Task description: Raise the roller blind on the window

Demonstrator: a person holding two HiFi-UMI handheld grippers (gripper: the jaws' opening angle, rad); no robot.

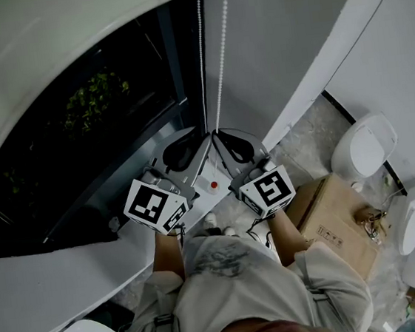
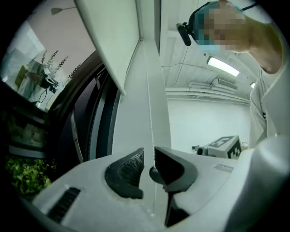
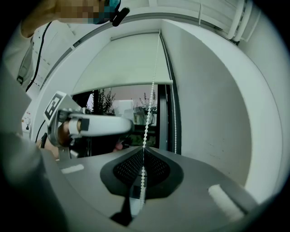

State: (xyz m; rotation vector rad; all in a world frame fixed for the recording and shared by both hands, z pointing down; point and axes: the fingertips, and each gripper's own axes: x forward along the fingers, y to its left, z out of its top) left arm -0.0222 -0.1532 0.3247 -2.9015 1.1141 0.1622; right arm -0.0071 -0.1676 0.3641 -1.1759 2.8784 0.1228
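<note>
the window (image 1: 78, 139) is big and dark. the blind (image 3: 122, 63) covers only its top part, so it is partly up. i think more pulling is left before the glass is all clear. the chain (image 1: 219, 56) hangs down the right side of the window. the right gripper (image 3: 142, 156) has its jaws pressed together on the chain. the left gripper (image 2: 148, 158), just beside it, has its jaws a little apart, and the chain runs through the gap, not squeezed.
</note>
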